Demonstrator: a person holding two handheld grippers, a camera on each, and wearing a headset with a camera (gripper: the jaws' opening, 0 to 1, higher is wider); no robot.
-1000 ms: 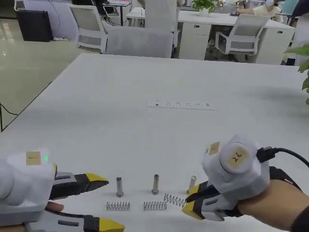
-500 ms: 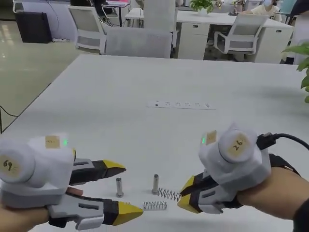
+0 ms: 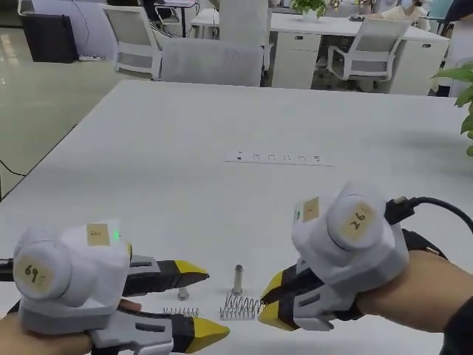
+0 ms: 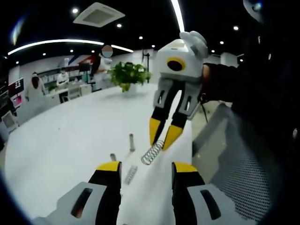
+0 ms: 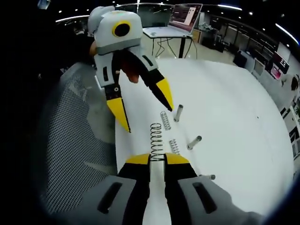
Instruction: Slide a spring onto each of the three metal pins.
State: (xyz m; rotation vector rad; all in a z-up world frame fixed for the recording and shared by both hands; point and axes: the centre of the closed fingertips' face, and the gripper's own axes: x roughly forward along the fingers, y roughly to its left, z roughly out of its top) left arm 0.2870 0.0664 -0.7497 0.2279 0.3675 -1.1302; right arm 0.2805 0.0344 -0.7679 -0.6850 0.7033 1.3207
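Observation:
My right gripper (image 3: 267,302) (image 5: 158,159) is shut on one end of a spring (image 3: 240,305) (image 5: 156,139), held just off the white table (image 3: 222,192); the spring points at the left gripper. One metal pin (image 3: 238,279) stands upright just behind it. A second pin (image 3: 182,294) peeks out behind my left gripper (image 3: 209,303) (image 4: 146,167), which is open and empty. In the right gripper view, three pins (image 5: 178,112) (image 5: 194,142) (image 5: 208,177) and two loose springs (image 5: 165,120) (image 5: 174,146) rest on the table. One loose spring (image 3: 181,312) lies between the left jaws.
A flush socket strip (image 3: 272,157) sits mid-table. Office chairs (image 3: 214,63) stand at the far edge, with desks beyond. Plant leaves (image 3: 465,96) reach in at the right. The pins are close to the table's near edge.
Both grippers have closed in on the pins from either side. The right one carried its spring leftward and now hides the right-hand pin in the head view. The left one stays open.

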